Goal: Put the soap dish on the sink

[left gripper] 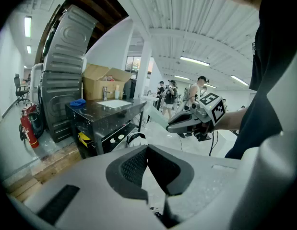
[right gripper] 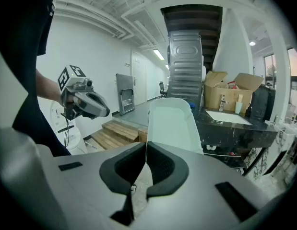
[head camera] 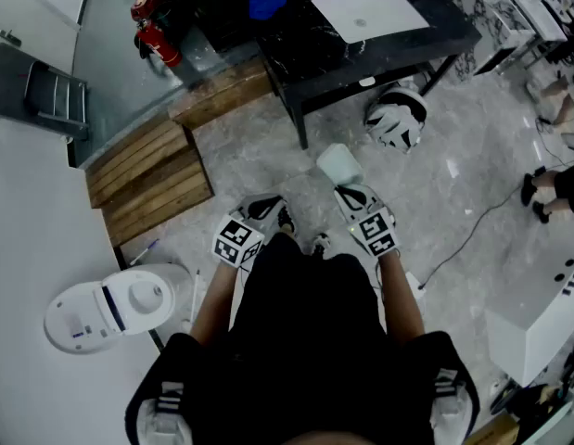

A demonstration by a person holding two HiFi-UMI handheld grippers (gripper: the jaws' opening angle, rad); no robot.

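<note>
Right gripper view showed the soap dish [right gripper: 170, 123] as a pale mint, oblong tray with a raised, rounded rim and a smooth, bare hollow. The right gripper [right gripper: 146, 150] had its jaws clamped on the dish's near end, so the dish stuck out straight ahead of them, held in the air. Head view placed the dish above the grey marbled floor [head camera: 268, 156], well apart from the white sink [head camera: 370, 12] set in the black tabletop [head camera: 444, 31]. The left gripper [left gripper: 148, 152] had its 2 jaws pressed together with nothing between them. It hung near the right one in front of the person's waist, clear of the dish. A white and black helmet [head camera: 396, 120] lay on the floor beside the tabletop's leg, and wooden platforms [head camera: 147, 174] sat off to the left.
</note>
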